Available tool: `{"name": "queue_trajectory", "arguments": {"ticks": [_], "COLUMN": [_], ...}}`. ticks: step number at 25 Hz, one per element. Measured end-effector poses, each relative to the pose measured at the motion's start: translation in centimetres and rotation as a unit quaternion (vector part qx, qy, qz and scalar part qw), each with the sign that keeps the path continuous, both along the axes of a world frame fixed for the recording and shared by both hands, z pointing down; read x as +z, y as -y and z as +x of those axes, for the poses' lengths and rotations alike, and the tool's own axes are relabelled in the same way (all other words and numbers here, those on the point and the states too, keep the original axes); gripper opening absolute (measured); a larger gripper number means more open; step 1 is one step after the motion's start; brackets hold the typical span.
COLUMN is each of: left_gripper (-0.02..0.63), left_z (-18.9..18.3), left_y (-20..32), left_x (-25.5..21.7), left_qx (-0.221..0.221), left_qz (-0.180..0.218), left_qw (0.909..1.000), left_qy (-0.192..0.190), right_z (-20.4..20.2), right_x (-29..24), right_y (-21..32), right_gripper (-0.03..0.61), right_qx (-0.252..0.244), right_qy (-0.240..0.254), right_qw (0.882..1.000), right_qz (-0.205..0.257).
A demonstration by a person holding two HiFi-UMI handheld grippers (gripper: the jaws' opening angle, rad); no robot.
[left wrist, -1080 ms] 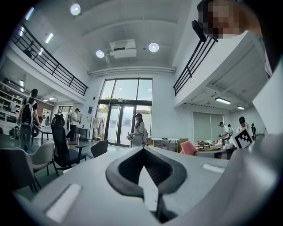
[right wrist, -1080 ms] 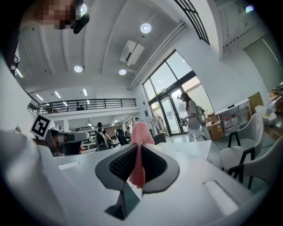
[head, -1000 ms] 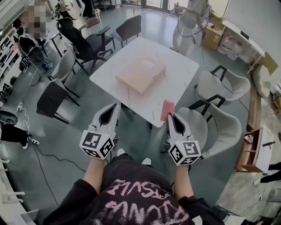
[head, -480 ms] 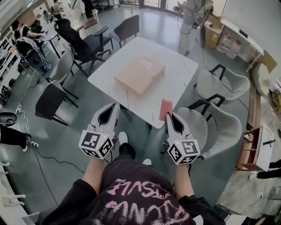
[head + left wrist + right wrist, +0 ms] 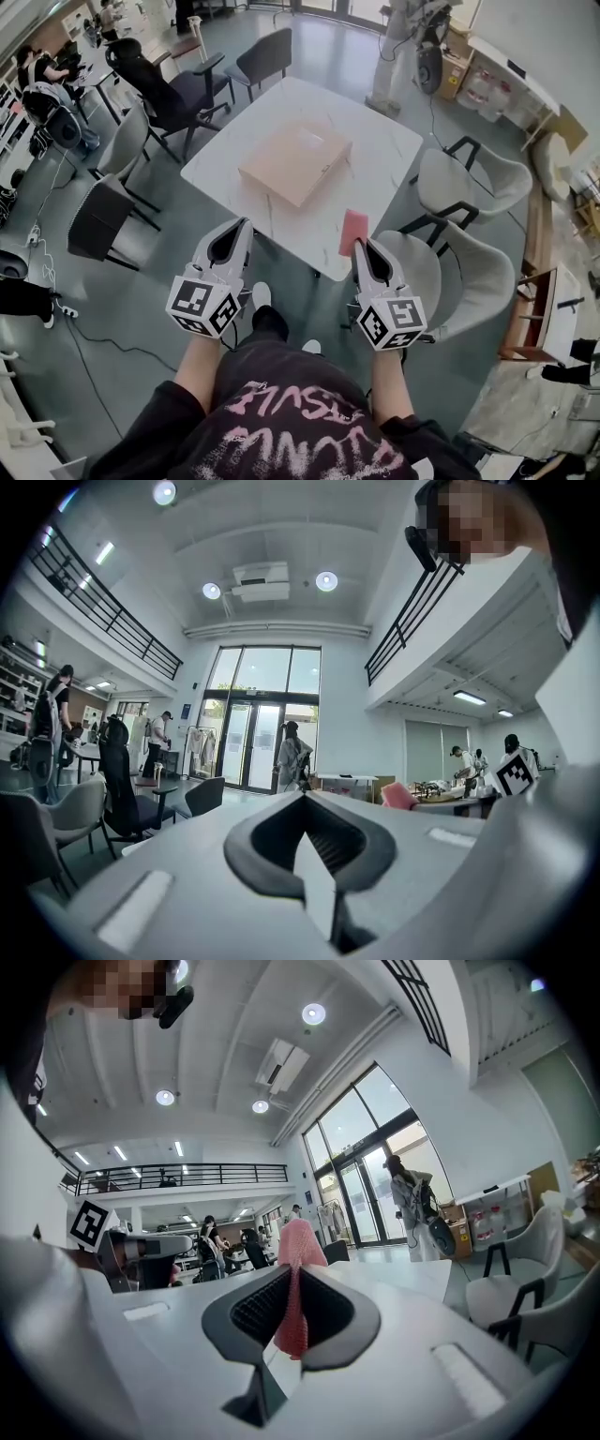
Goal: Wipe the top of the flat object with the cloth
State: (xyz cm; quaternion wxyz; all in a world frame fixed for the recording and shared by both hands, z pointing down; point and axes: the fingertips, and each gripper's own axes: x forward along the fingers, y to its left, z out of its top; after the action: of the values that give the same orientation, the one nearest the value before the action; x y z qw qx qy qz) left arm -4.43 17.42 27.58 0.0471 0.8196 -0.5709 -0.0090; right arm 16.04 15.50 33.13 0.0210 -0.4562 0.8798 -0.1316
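A flat tan cardboard box (image 5: 295, 161) lies on the white marble table (image 5: 375, 141) ahead of me. My right gripper (image 5: 367, 251) is shut on a pink cloth (image 5: 353, 231), held upright just short of the table's near corner. In the right gripper view the cloth (image 5: 298, 1258) stands pinched between the dark fingers (image 5: 253, 1312). My left gripper (image 5: 229, 246) hovers level with it to the left, shut with nothing in it, its fingers (image 5: 267, 832) meeting along a seam. From the left gripper view the cloth (image 5: 397, 795) shows off to the right.
Two pale grey chairs (image 5: 466, 184) (image 5: 459, 274) stand right of the table; dark chairs (image 5: 96, 217) (image 5: 262, 58) stand left and behind it. A person (image 5: 405, 42) stands beyond the far corner. Cables (image 5: 103, 333) run over the floor at left. Shelves (image 5: 539, 281) line the right side.
Both grippers keep their pose and the cloth stays pinched. The table and box have drifted slightly left in view, and the standing figure beyond the table has shifted.
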Motion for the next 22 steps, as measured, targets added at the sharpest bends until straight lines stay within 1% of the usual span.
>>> {"name": "queue_trajectory", "arguments": {"ticks": [15, 22], "left_gripper": [0.0, 0.0], "left_z": [-3.4, -4.0], "left_y": [5.9, 9.1], "left_x": [1.5, 1.9], "left_qx": [0.003, 0.018], "left_qz": [-0.013, -0.017], "left_qw": [0.9998, 0.9994], "left_qy": [-0.018, -0.026], "right_z": [-2.7, -3.4], "right_x": [1.3, 1.6], "right_y": [5.1, 7.8], "right_gripper": [0.049, 0.049], "right_qx": [0.011, 0.024], "right_qy": [-0.016, -0.021], "right_qw": [1.0, 0.999], "right_qz": [-0.015, -0.019]}}
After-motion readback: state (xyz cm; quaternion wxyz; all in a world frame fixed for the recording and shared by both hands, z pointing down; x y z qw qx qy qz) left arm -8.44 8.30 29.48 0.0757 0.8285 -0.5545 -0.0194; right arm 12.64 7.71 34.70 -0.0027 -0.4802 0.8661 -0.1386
